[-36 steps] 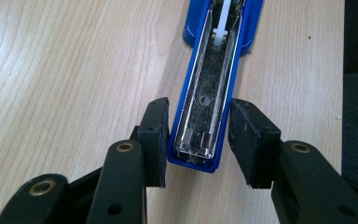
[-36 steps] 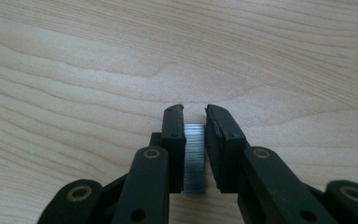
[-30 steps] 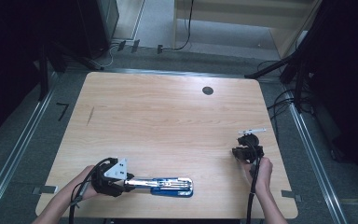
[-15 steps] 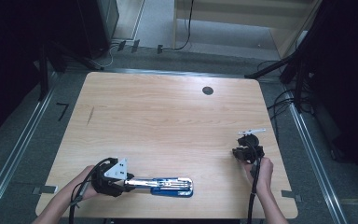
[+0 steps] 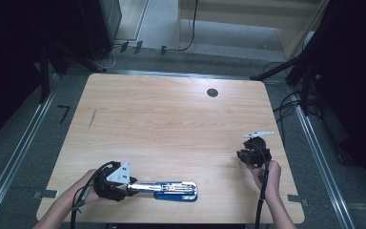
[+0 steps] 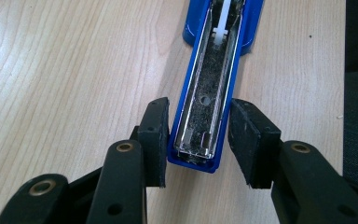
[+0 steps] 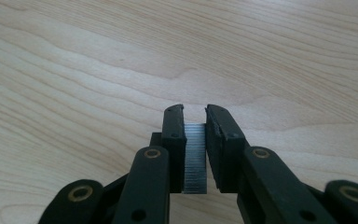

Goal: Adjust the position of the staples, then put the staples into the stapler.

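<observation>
Pinching staple strip (image 7: 195, 158), right gripper (image 7: 195, 116); left gripper (image 6: 198, 135) clamps open stapler (image 6: 205, 107).

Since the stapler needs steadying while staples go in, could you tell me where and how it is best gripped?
Grip the stapler across its blue side walls at the near end, coming in along its length, as the left gripper does. It lies flat with its long, narrow channel open upward, so jaws on the two sides leave the top free for the staples that the right gripper holds.

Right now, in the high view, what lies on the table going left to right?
Left gripper → blue stapler → round hole → right gripper.
</observation>
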A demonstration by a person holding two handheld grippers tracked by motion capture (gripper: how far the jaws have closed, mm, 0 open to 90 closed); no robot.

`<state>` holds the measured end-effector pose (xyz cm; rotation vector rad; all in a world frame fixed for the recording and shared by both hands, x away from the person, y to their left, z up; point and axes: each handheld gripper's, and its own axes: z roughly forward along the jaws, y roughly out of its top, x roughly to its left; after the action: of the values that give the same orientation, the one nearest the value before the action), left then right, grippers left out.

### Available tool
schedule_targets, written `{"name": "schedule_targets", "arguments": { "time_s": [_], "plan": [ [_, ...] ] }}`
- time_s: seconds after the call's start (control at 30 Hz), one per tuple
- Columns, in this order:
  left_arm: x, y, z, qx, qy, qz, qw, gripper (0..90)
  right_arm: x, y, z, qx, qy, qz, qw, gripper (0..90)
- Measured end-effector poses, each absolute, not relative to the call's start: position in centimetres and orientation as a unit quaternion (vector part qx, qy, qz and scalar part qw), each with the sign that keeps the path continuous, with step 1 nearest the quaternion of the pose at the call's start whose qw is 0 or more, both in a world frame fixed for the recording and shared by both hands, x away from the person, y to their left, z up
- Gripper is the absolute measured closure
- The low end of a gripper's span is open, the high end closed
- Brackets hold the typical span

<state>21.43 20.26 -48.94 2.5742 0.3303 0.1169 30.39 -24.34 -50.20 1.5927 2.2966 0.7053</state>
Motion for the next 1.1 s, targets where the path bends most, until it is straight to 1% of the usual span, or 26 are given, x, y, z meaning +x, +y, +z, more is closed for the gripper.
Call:
{"name": "schedule_targets", "arguments": {
  "time_s": [1.1],
  "plan": [
    [21.5, 20.2, -49.1, 0.955, 0.119, 0.042, 0.269, 60.2, 28.2, -20.1, -47.9, 0.464, 0.837, 0.27, 0.108, 79.2]
  ]
}}
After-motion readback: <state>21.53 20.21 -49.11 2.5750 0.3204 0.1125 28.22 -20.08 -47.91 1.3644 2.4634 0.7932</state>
